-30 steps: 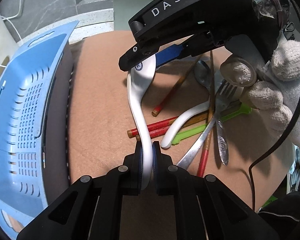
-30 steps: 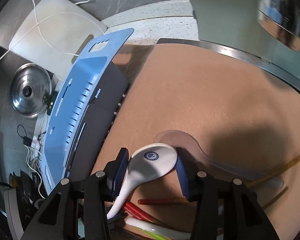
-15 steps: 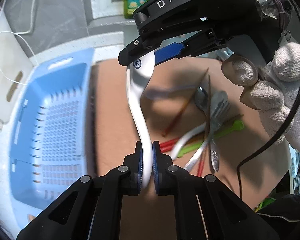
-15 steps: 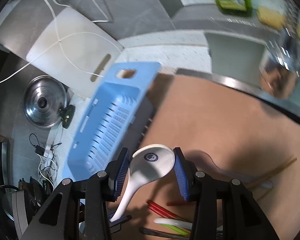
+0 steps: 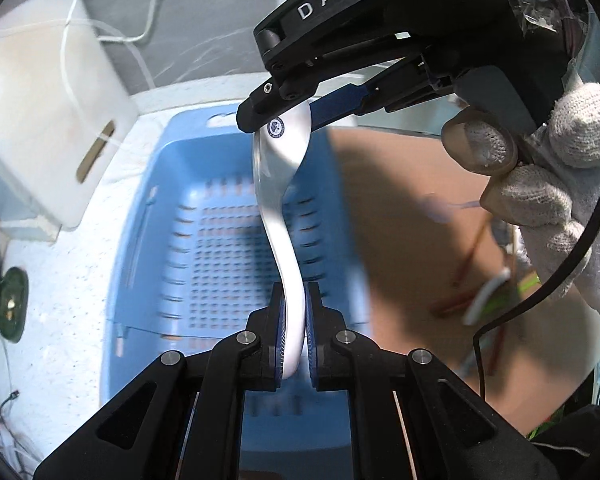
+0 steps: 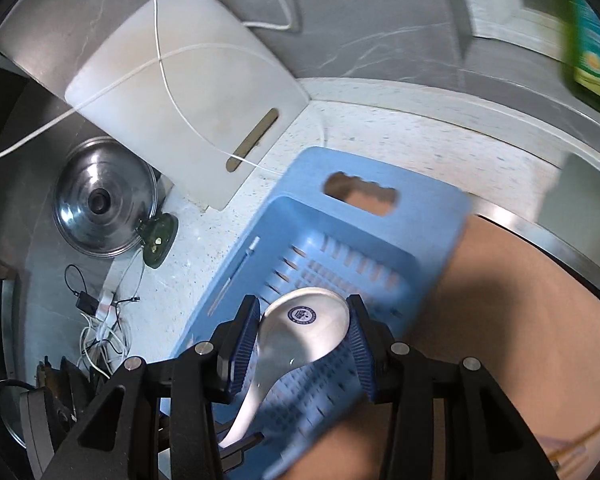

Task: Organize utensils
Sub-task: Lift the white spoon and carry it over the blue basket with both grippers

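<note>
White spoon [image 5: 278,200]: handle pinched by left gripper [image 5: 294,336], bowl clamped in right gripper [image 6: 304,334]; long axis toward 12 o'clock, directly above blue basket [image 5: 148,264].

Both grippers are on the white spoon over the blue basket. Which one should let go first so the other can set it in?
Probably the right: it only brackets the spoon bowl. The left clamps the handle firmly and can lower it into the basket.
</note>
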Motion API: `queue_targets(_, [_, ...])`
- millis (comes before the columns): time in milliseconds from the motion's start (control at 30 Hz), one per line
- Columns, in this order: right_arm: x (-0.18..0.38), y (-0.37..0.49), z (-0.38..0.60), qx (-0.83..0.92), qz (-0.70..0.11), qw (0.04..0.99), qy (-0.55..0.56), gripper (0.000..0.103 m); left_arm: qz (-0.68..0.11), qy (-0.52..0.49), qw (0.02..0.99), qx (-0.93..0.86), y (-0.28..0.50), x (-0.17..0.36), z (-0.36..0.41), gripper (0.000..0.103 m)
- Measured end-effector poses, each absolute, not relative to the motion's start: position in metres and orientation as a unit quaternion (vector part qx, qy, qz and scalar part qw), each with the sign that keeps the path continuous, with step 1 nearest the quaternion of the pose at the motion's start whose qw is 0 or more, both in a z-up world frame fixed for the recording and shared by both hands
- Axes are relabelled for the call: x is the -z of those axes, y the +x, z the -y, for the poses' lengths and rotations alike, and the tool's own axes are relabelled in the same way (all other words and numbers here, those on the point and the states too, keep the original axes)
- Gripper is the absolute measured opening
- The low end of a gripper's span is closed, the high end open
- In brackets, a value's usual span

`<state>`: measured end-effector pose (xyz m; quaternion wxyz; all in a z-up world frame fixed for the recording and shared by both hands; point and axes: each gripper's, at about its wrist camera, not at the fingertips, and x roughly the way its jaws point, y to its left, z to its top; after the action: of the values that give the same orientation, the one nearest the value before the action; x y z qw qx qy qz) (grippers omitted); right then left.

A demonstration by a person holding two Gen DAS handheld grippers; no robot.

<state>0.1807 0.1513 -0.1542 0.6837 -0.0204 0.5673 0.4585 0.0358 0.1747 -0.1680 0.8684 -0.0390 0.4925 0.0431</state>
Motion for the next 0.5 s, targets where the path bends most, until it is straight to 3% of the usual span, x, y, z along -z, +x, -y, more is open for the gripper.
queue_targets(500, [0.216,0.189,-0.223,-0.443,-0.614,0.652,-0.043,0.040,-0.537,-0.051,0.839,-0.075,0.049,0.214,-0.226,0.008])
